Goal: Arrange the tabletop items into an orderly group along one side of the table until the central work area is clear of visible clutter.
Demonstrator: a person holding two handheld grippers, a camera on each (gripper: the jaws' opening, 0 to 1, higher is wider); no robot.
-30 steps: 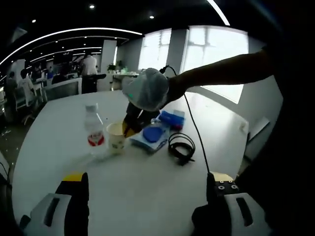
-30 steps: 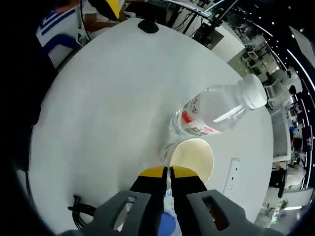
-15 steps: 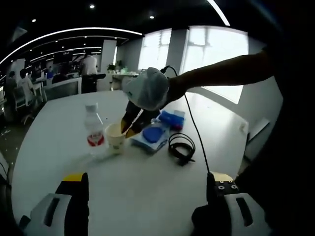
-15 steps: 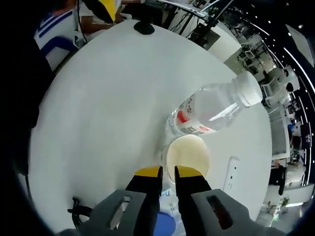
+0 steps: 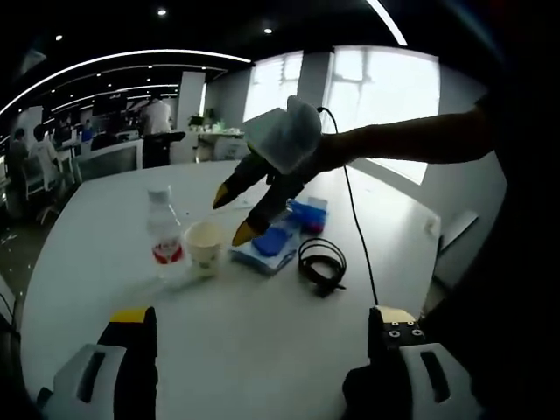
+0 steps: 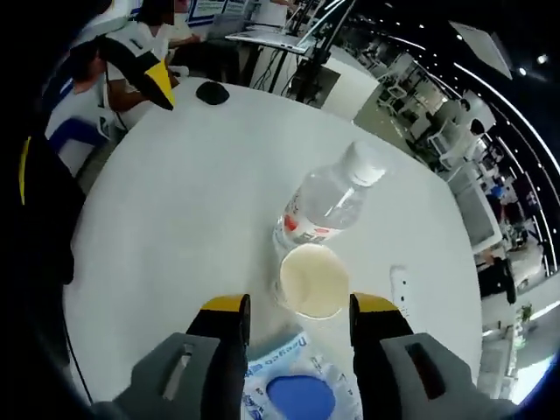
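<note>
My right gripper (image 6: 293,306) hangs above the table (image 6: 175,219) with its jaws spread wide and nothing between them. In the right gripper view its yellow-tipped fingers (image 6: 226,308) frame the paper cup (image 6: 310,280), which stands upright and open just ahead of them, untouched. The bottle (image 6: 331,199) stands right behind the cup, close enough that I cannot tell whether they touch; its cap is white and its label red. Below the jaws lies a blue-and-white packet (image 6: 293,385). Further off on the table lies a dark mouse (image 6: 213,93), and a person sits at the far edge.

From the left gripper view I see the right gripper (image 5: 238,213) reaching in from the right, held by a hand in a white glove (image 5: 284,138), its two yellow tips well apart above the cup (image 5: 206,245). The bottle (image 5: 164,232) is just left of the cup, the packet (image 5: 269,243) just right of it, with a second blue packet (image 5: 308,213) behind and a coiled black cable (image 5: 322,262) beside them. These things sit grouped near the middle of the table (image 5: 254,341).

My left gripper (image 5: 260,328) is low at the near edge, jaws wide apart and empty.
</note>
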